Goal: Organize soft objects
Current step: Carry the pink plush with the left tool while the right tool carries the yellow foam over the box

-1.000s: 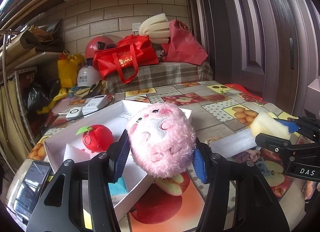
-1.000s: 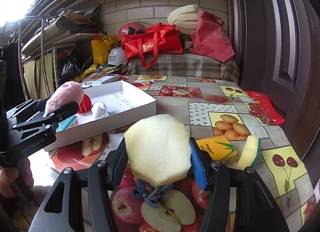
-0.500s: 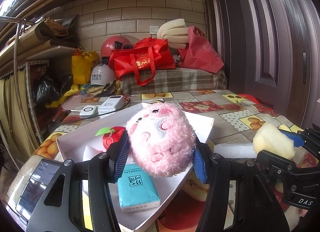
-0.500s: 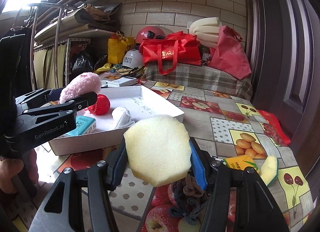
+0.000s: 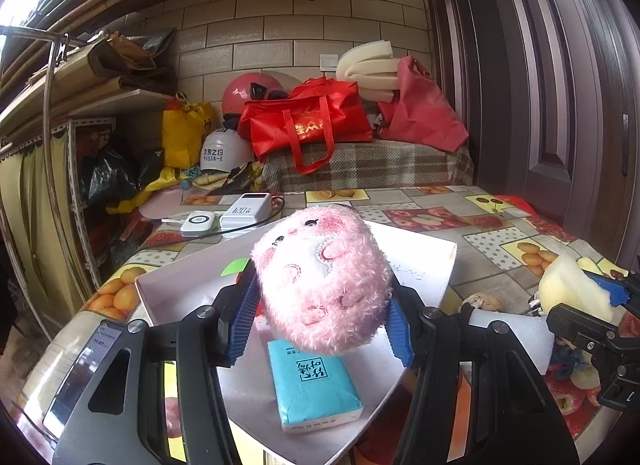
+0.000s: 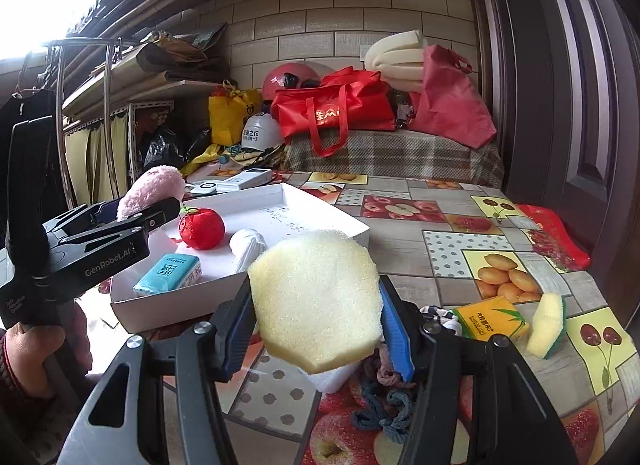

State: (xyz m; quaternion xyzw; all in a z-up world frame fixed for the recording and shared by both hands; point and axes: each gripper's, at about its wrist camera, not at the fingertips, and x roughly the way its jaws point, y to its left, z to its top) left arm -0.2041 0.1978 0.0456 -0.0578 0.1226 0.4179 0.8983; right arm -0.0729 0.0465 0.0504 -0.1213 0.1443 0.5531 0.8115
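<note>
My left gripper [image 5: 320, 317] is shut on a pink plush toy [image 5: 324, 281] and holds it above the near part of the white tray [image 5: 420, 253]. The toy also shows in the right wrist view [image 6: 152, 189]. My right gripper [image 6: 316, 329] is shut on a pale yellow sponge [image 6: 316, 297], above the table to the right of the tray [image 6: 320, 209]. In the tray lie a teal tissue pack [image 5: 312, 389], a red plush apple [image 6: 202, 229] and a white soft object [image 6: 248, 245].
On the fruit-print tablecloth lie a yellow-green sponge [image 6: 548, 325], a yellow tissue pack [image 6: 492, 317], a knotted cloth [image 6: 384, 401] and a white foam piece [image 5: 516, 329]. A power bank [image 5: 248, 209] sits behind the tray. A phone [image 5: 76, 377] is at left.
My left gripper has moved left and over the tray with the pink toy. My right gripper has risen and moved toward the tray with the sponge.
</note>
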